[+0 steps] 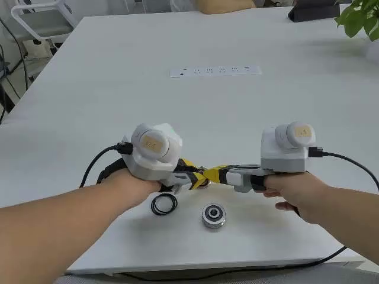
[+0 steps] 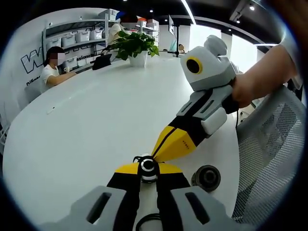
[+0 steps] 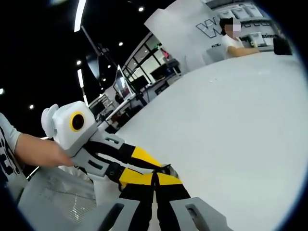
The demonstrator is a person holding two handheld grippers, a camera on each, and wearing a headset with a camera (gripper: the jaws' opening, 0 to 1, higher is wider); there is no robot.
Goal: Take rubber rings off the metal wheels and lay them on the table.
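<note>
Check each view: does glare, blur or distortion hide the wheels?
Head view: even light, sharp, soft shadows; rubber rings and loose wheel clear. Left gripper view: fisheye bending, held wheel sharp. Right gripper view: tilted, dark ceiling, bright lamp spots.

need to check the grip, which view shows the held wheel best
Left gripper view: the wheel sits between the left gripper's yellow tips. Head view hides most of it where the jaws meet; right gripper view gives a dark sliver past its tips.
</note>
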